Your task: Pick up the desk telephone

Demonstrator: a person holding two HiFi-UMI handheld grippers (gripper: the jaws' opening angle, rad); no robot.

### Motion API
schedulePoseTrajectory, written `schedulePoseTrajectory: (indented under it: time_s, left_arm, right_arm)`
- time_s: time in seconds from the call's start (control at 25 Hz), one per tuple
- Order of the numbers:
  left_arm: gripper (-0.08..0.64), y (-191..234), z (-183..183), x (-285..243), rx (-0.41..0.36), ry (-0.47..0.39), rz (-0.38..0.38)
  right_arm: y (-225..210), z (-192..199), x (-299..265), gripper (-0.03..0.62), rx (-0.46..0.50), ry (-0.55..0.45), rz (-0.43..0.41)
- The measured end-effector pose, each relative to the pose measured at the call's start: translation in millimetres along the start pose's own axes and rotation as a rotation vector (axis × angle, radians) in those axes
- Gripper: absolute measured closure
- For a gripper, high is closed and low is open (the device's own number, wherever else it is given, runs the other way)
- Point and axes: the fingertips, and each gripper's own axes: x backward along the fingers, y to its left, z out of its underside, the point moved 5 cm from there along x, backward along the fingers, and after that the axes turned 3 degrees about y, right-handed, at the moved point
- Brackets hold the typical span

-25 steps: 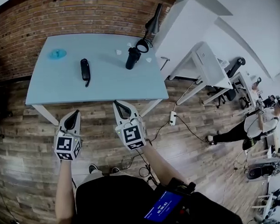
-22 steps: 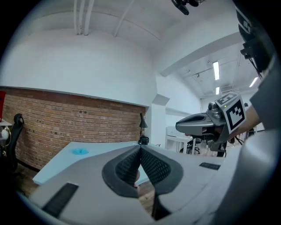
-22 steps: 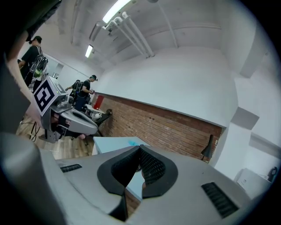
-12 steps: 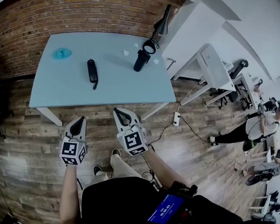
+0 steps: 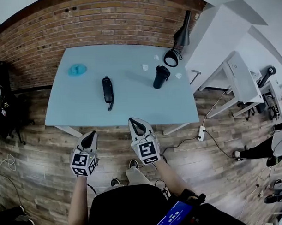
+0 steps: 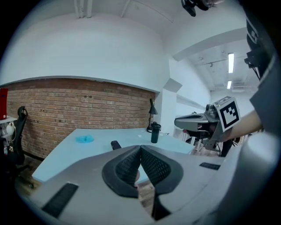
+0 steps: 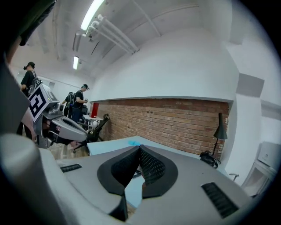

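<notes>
Left tongs (image 5: 89, 137) and right tongs (image 5: 137, 123): each pair has its pads pressed together with nothing between them. Both are held over the wooden floor (image 5: 35, 136), just short of the near edge of the table (image 5: 131, 107) and pointing toward it. The desk telephone (image 5: 107, 90), a dark, slim handset, lies flat on the pale blue top, left of centre. Its long axis runs away from the person, and a short tail trails from its near end. It lies nearer the left tongs and well apart from everything else on the table. A black tumbler (image 5: 161, 77) stands to its right, a blue object (image 5: 77, 69) lies toward the far left corner, and a black lamp (image 5: 179, 39) stands at the far right.

Handling, as judged: the handset looks like rigid moulded plastic, light, with a smooth shell that could slip. The narrow middle, taken across its width, seems the surest hold. The tongs must open before they can take it.
</notes>
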Motion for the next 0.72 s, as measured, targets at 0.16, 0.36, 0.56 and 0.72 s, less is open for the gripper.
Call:
schedulePoseTrajectory:
  time_s: [0.16,0.36,0.56,0.72]
  left_arm:
    - [0.543,-8.4,-4.7,-23.9,-0.003,0.039,-0.032]
    - [0.543,-17.4,7.5,-36.0,0.058,0.088,-0.073]
    - [0.543,-8.5,21.3,-48.3,0.059,0.146,-0.081]
    - [0.543,3.8,29.7,-62.0,0.082,0.170,-0.070]
  right_arm:
    - [-35.2,13.2,-11.7,0.578,-0.065,-0.008,-0.014]
    - [-64.5,31.8,-16.2,0.578,-0.123,-0.015,-0.024]
    - [-76.2,50.3,-26.0,0.578,-0.169,-0.002,-0.022]
    - [-84.2,52.7,-38.5,0.578,-0.195,0.016,-0.010]
